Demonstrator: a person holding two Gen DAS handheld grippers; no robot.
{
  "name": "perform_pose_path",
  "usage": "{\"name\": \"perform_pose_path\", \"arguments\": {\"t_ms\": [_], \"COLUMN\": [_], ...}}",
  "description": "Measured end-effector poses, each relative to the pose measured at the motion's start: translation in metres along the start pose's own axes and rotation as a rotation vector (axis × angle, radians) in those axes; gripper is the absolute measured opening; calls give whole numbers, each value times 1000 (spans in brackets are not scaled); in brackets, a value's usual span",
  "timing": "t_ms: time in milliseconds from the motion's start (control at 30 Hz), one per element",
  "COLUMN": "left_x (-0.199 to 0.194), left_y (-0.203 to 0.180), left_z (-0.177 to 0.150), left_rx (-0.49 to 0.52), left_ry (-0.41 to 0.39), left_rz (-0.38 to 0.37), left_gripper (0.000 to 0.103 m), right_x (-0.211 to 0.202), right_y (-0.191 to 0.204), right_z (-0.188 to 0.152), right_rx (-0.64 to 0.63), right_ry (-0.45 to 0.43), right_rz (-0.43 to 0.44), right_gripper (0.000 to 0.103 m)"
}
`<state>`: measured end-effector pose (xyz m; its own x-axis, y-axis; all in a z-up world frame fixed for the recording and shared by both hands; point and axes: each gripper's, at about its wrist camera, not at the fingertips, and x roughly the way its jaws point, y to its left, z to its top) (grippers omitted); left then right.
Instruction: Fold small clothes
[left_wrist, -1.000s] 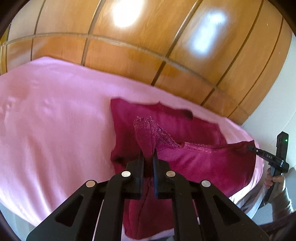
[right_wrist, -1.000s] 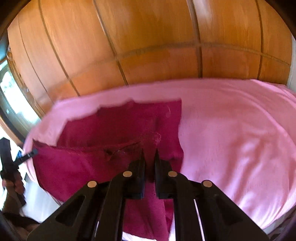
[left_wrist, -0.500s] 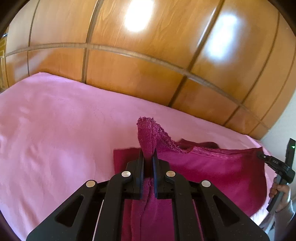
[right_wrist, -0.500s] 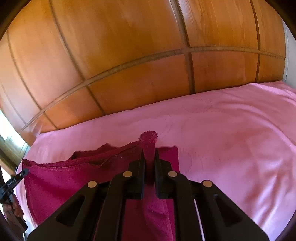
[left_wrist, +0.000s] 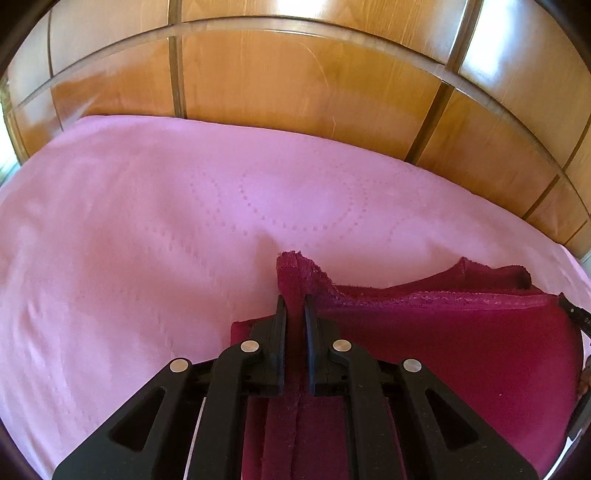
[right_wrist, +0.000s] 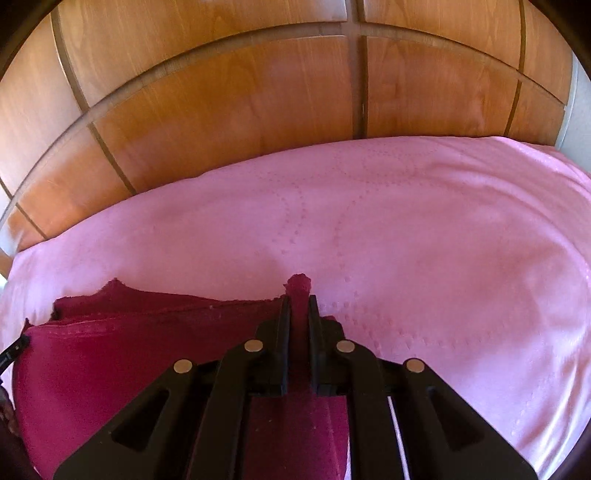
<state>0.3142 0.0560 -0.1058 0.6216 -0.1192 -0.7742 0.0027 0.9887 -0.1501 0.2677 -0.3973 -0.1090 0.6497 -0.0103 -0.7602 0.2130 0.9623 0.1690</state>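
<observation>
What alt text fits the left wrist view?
The left gripper, jaws just starting to open, has a lace-trimmed corner of a dark red garment between its fingers above a pink bedspread. Wooden panels stand behind; the right gripper's tip holds the garment's far corner.

Garment (left_wrist: 443, 339) lies on bed (left_wrist: 147, 229), near edge; wooden panel wall (left_wrist: 295, 81) behind bed. Left tool (left_wrist: 294, 310) at garment's left corner, right tool (right_wrist: 298, 310) at right corner.
</observation>
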Motion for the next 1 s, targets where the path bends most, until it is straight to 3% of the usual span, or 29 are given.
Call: {"name": "perform_pose_path", "arguments": {"t_ms": [33,100,200,433,567,633,667,767,833,933,967,1000], "left_x": [-4,-20,-44,-94,-110,-106,-104,-102,-102,-110,-117,-128], "left_y": [0,5,21,52,56,48,45,39,33,26,25,21], "left_z": [-1,-8,-30,-104,-146,-157,-159,-158,-162,-165,-165,-165], "left_rx": [0,-9,-43,-95,-100,-72,-61,-19,29,80,82,93], "left_ry": [-3,-18,-32,-9,22,36,36,14,2,-21,-35,-67], "left_rz": [-2,-25,-75,-223,-286,-267,-245,-171,-125,-55,-35,-23], "left_gripper": [13,21,39,40,43,43,43,43,43,43,43,43], "right_x": [-7,-25,-59,-127,-138,-127,-122,-120,-117,-113,-115,-119], "right_y": [-4,-8,-24,-61,-63,-56,-52,-44,-45,-48,-45,-43], "right_z": [0,-7,-26,-109,-150,-161,-163,-156,-156,-159,-158,-159], "right_rx": [7,24,31,24,29,21,17,-23,-63,-67,-77,-88], "right_ry": [-1,-8,-26,33,99,130,143,117,106,115,114,109], "right_rz": [21,68,147,263,304,303,290,196,121,112,100,83], "right_gripper": [15,40,41,40,39,35,23,11,11,12,14,24]}}
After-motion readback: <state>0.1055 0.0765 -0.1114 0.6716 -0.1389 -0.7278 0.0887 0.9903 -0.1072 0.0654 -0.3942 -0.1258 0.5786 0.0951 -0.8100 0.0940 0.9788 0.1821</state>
